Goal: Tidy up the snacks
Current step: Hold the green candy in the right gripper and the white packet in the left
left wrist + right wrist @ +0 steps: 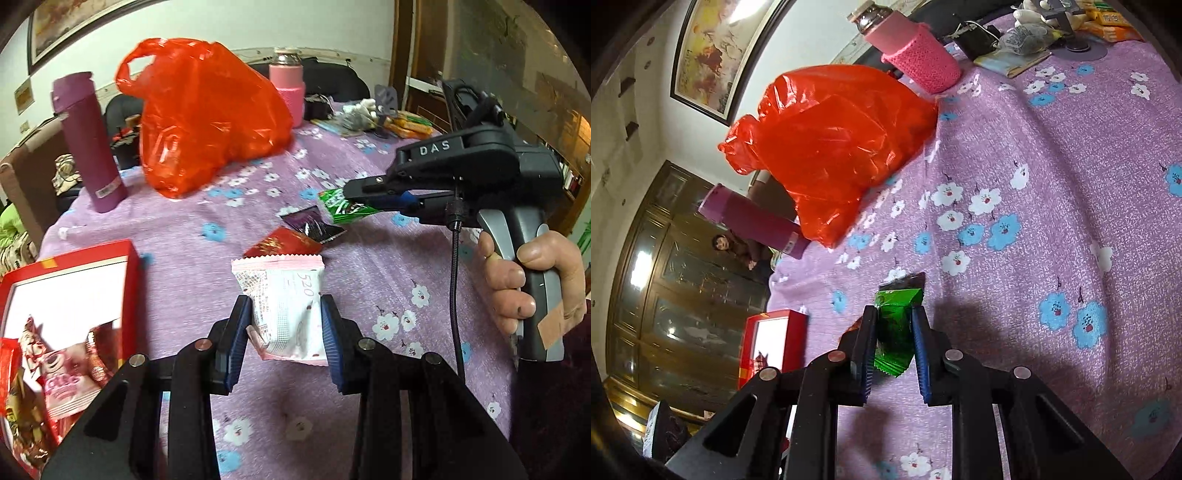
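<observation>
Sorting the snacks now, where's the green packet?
The green packet is clamped in the right gripper, above the purple floral tablecloth, just past the dark packet.

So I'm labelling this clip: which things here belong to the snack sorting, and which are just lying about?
Job:
white packet, in left hand-held gripper
green packet, in right hand-held gripper
red packet
dark packet
red box

Lying about:
red bag
purple flask
pink flask
</observation>
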